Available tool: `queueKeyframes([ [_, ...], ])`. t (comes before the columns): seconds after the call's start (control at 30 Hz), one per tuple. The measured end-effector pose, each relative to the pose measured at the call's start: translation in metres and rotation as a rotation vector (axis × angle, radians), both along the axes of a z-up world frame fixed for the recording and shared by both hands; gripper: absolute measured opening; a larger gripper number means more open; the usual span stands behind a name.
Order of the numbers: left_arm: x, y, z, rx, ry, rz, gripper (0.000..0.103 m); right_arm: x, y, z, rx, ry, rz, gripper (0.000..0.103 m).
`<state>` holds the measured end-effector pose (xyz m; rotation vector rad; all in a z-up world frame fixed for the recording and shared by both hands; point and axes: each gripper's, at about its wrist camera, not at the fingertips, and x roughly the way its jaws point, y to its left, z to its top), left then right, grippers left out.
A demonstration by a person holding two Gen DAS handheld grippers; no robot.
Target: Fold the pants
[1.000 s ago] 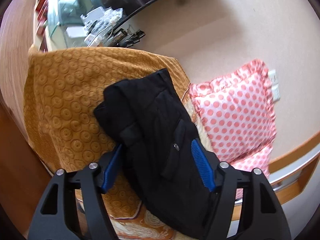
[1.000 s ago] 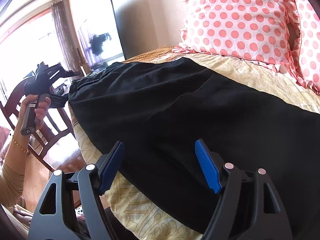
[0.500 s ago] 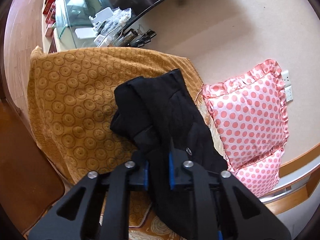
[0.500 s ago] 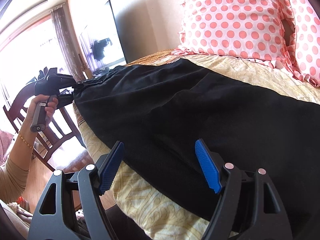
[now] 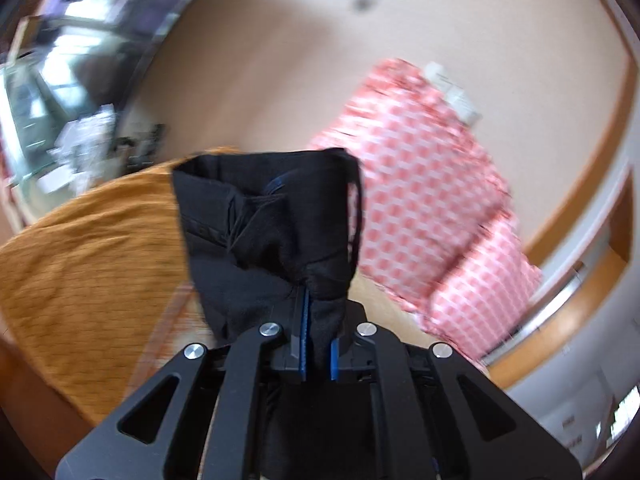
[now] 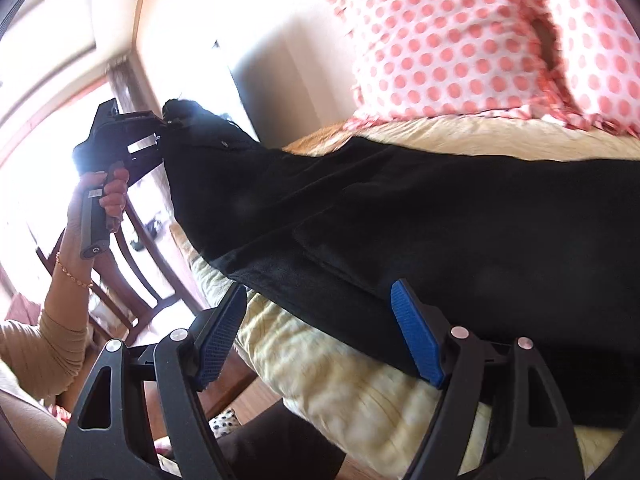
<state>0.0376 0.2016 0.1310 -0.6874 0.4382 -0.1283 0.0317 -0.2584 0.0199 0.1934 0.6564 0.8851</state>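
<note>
Your left gripper is clamping a bunched wad of the black pants between its blue pads, jaws nearly together with cloth filling the narrow gap, and in the right wrist view you are holding that end raised off the bed, up beside the bright window. Your right gripper is standing wide apart and gripping nothing; its fingers are straddling the near hem of the pants where it lies on the yellow bedspread, one pad over bare sheet, the other over black fabric. Relative to the bed, the pants are stretching from the lifted end along the near side toward the spotted pillow at the head, most of the length lying flat. The orange blanket is covering the far part of the bed behind the lifted cloth. The step in hand looks like carrying the gathered end over to make a fold, so you are best keeping the left clamp firm and the lifted cloth taut enough that it is not dragging the flat part out of line. Whether both layers are caught in the left jaws cannot be told. Bring the right gripper onto the hem edge and pinch it before the fold is laid, so both corners are travelling together and landing square.
</note>
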Motion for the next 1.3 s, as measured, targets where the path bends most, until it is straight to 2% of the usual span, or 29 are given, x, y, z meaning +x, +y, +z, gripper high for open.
queueKeyframes([
  [0.27, 0.046, -0.113, 0.040, 0.042, -0.077, -0.280, 0.007, -0.021, -0.070, 0.003, 0.076, 0.015, -0.167, 0.082],
  [0.4, 0.065, -0.176, 0.041, 0.050, -0.080, -0.423, 0.007, -0.034, -0.096, 0.005, 0.078, 0.001, -0.249, 0.082],
  [0.53, 0.072, -0.245, 0.019, 0.063, -0.045, -0.579, 0.007, -0.043, -0.121, 0.002, 0.118, 0.017, -0.314, 0.082],
  [0.63, 0.076, -0.301, -0.019, 0.103, 0.059, -0.703, 0.007, -0.048, -0.139, -0.005, 0.133, 0.037, -0.359, 0.082],
  [0.73, 0.076, -0.335, -0.055, 0.128, 0.158, -0.784, 0.006, -0.049, -0.150, -0.011, 0.134, 0.062, -0.398, 0.082],
  [0.8, 0.078, -0.349, -0.061, 0.164, 0.153, -0.787, 0.006, -0.052, -0.157, -0.013, 0.137, 0.067, -0.419, 0.082],
  [0.97, 0.072, -0.352, -0.028, 0.194, 0.023, -0.735, 0.006, -0.054, -0.170, -0.013, 0.167, 0.067, -0.455, 0.082],
  [1.03, 0.065, -0.364, -0.027, 0.223, 0.006, -0.749, 0.006, -0.054, -0.174, -0.014, 0.174, 0.070, -0.471, 0.082],
  [1.13, 0.055, -0.382, -0.044, 0.229, 0.043, -0.807, 0.006, -0.052, -0.179, -0.017, 0.178, 0.082, -0.496, 0.082],
  [1.3, 0.048, -0.391, -0.066, 0.220, 0.067, -0.818, 0.007, -0.054, -0.186, -0.017, 0.174, 0.084, -0.522, 0.082],
])
